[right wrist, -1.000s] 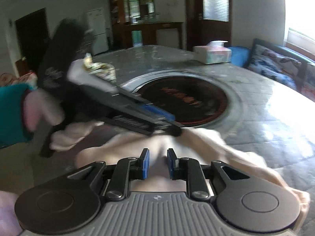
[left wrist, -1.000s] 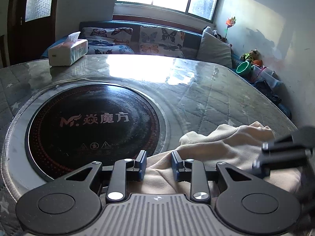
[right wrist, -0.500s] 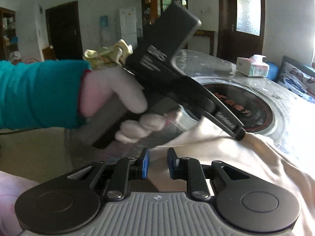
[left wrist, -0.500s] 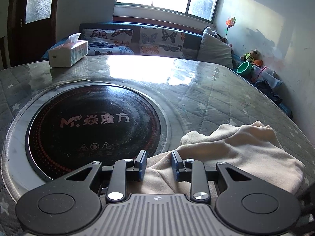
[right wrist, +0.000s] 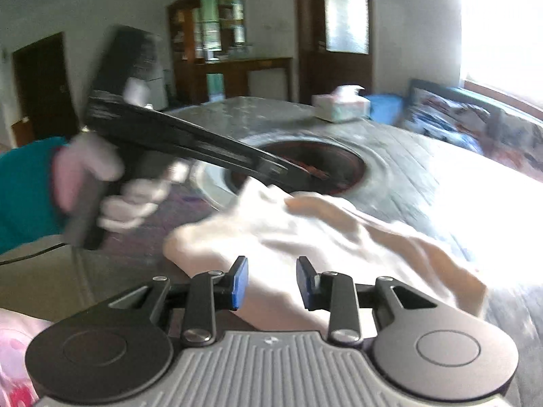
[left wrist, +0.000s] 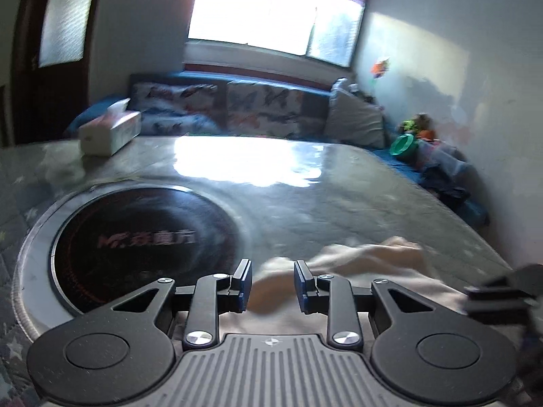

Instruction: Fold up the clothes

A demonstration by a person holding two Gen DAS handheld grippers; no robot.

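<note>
spanning most of both views, a round table (left wrist: 339, 196) with a quilted cover under a glossy sheet. sunk in its middle, a black induction hob (left wrist: 142, 237), ahead and left of the left gripper (left wrist: 273, 286). tissue box (left wrist: 110, 132) far beyond that gripper, at the table's far edge.

cream garment (right wrist: 305, 230) lies crumpled on the table, directly under and ahead of both tools; its far edge sits at the hob's rim. looks like soft, light knit or fleece: limp, will sag and bunch, not slippery, nothing fragile. best taken at a hem or corner, two points apart, so it hangs flat; a mid-cloth pinch would only gather a lump.

left gripper: jaws part spread, cloth seen between and below them, pads not pressing on it as far as the blur allows. a gloved hand (right wrist: 112, 196) with a teal sleeve holds it, seen from the right wrist.

right gripper (right wrist: 271, 283): jaws opening, cloth beneath the gap, nothing pinched.
</note>
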